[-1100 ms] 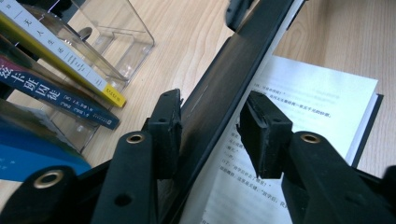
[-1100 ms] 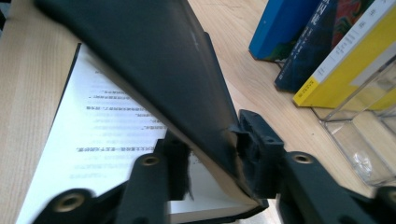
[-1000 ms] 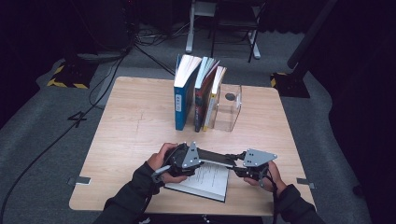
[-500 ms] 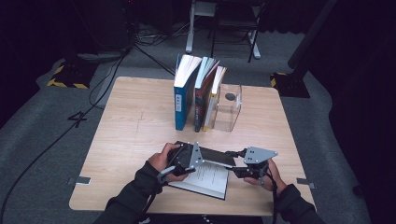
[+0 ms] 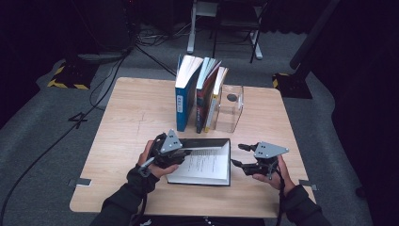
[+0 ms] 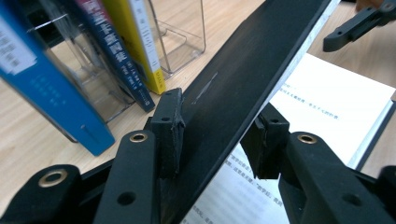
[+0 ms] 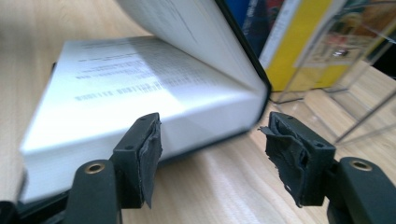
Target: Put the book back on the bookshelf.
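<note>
A black hardcover book [image 5: 207, 167] lies open near the table's front edge, its white printed page facing up. My left gripper [image 5: 182, 151] is shut on the raised black cover [image 5: 207, 142] at the book's left; its jaws have just been closing. In the left gripper view the pads [image 6: 170, 126] press both sides of the slanted cover [image 6: 243, 74]. My right gripper [image 5: 236, 155] stands open just right of the book; its jaws have just been opening. In the right gripper view the book's corner [image 7: 116, 88] lies beyond the spread gripper [image 7: 212, 149], untouched.
Three upright books, the nearest blue [image 5: 184, 94], lean at the table's middle back beside a clear acrylic holder [image 5: 231, 108]. The wooden table's front edge [image 5: 188, 209] is close to my forearms. A chair and cables sit on the floor behind.
My left gripper moved left with the cover, swinging it up and baring the page. My right gripper opened and let go of the book's right edge.
</note>
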